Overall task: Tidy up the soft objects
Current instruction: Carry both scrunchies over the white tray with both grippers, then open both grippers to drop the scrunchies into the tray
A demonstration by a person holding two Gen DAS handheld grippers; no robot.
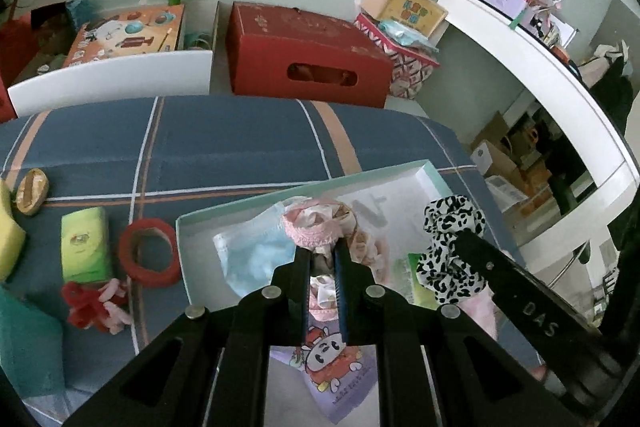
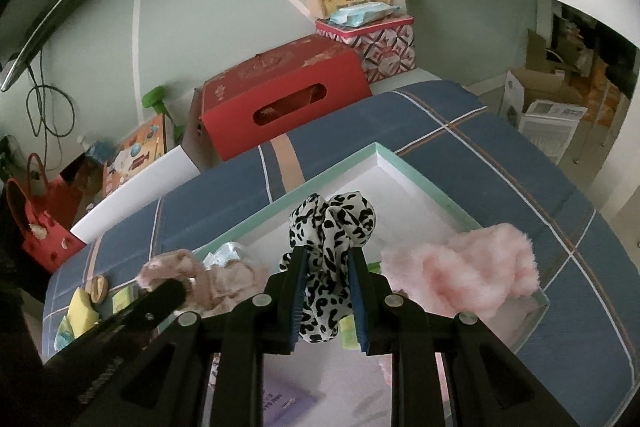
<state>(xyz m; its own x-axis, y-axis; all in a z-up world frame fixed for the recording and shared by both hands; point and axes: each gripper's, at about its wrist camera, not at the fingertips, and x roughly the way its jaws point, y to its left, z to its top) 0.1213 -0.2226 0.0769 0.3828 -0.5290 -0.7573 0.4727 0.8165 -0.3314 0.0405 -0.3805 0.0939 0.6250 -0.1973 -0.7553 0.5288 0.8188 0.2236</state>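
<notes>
a black-and-white spotted scrunchie (image 2: 332, 259) was clamped between the closed jaws of the right gripper (image 2: 328, 267) at the centre of the right wrist view, held above the shallow white box (image 2: 416, 175) with the mint-green rim. in the left wrist view the same scrunchie (image 1: 452, 251) was seen at the right of the frame, over the box (image 1: 304, 187).

a pink lace-trimmed scrunchie (image 1: 316, 225) was pinched at the tips of the left gripper (image 1: 323, 251), whose jaws were nearly shut on it, in the middle of the left wrist view and over the box. in the right wrist view it (image 2: 176, 267) appeared at the lower left.

inside the box a pale blue face mask (image 1: 252, 255) was seen left of the pink scrunchie, and a lilac packet with a cartoon face (image 1: 332, 359) lay low in the frame. a fluffy pink piece (image 2: 464, 267) lay over the box's right rim in the right wrist view.

the box rested on a blue checked cover (image 1: 224, 143). at the left of the left wrist view, outside the box, a red ring (image 1: 150, 253), a green tissue pack (image 1: 84, 245), a red and pink hair tie (image 1: 96, 303) and a yellow sponge (image 1: 8, 231) were laid on the cover. a red cardboard box (image 1: 308, 55) stood beyond the cover in the upper middle.
</notes>
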